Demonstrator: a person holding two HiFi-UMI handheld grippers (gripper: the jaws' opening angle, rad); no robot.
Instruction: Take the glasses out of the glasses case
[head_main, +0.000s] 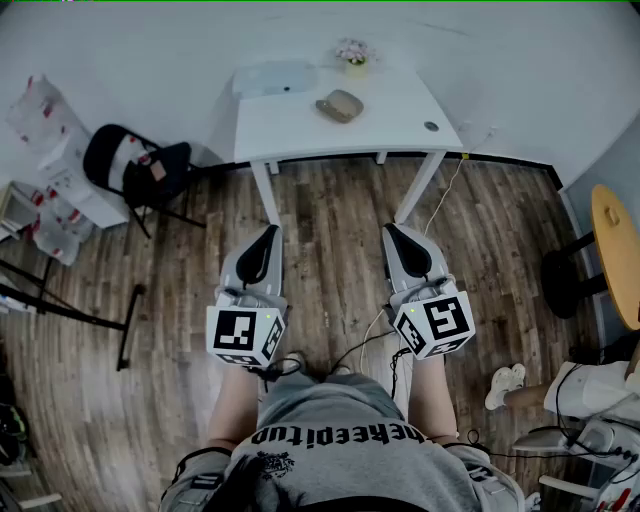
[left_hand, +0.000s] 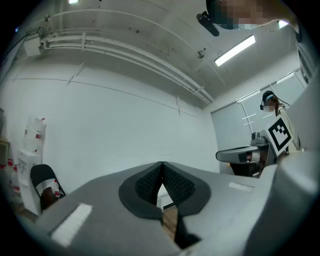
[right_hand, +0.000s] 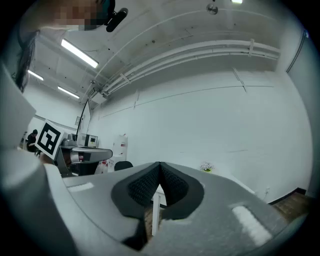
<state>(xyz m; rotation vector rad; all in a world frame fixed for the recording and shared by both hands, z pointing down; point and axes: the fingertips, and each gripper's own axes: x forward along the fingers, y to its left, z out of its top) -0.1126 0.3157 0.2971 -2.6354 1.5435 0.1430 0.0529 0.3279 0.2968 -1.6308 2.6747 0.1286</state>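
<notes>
The tan glasses case (head_main: 340, 105) lies shut on the white table (head_main: 300, 125) at the far side of the room. The glasses do not show. My left gripper (head_main: 269, 231) and right gripper (head_main: 391, 229) are held side by side over the wooden floor, well short of the table, and both point toward it. Each is shut with its ribbed pads pressed together and nothing between them. The left gripper (left_hand: 161, 164) and the right gripper (right_hand: 160, 164) look mostly at the white wall and ceiling in their own views. The case is hidden in both gripper views.
On the table also sit a white box (head_main: 275, 78), a small flower pot (head_main: 352, 52) and a dark round spot (head_main: 431, 126). A black chair (head_main: 140, 165) and stacked cartons (head_main: 45, 130) stand left. A round wooden table (head_main: 615, 250) and someone's foot (head_main: 505, 385) are right.
</notes>
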